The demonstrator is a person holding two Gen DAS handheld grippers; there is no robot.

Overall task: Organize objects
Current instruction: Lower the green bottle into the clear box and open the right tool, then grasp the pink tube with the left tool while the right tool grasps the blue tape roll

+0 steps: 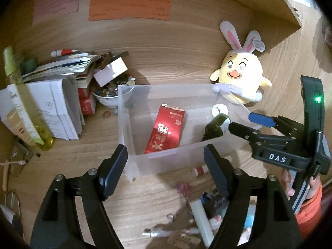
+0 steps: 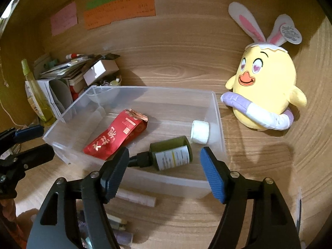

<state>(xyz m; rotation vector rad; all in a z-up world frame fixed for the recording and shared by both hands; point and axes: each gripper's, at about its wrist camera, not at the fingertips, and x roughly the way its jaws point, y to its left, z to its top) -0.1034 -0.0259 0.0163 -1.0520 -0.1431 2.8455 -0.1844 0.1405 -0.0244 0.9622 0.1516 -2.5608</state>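
Wooden tabletop [image 2: 176, 47] carries the clutter, and going left to right there is first a stack of papers and boxes [image 1: 60, 103] at about nine o'clock, with a bowl of small trinkets [image 1: 112, 94] beside it. At the centre stands a clear plastic bin [image 2: 216, 112]; in it lie a red foil packet [image 2: 116, 137] toward the left, a dark green bottle [image 2: 172, 153] on its side toward the near right, and a white cap [image 2: 199, 131] at the right wall. A yellow plush chick [image 2: 267, 91] leans at three o'clock, outside the bin. The left gripper [image 1: 166, 166] stands spread over the bin's near corner with nothing between its pads, and the right gripper [image 2: 164, 174] is likewise spread, the bottle lying free beyond it, not pinched. Loose small items [image 1: 199, 213] wait at six o'clock in front of the bin. To do the next pickup well, I would lift each gripper clear of the rim before swinging back, then take one item at a time, squarely across its narrow side.
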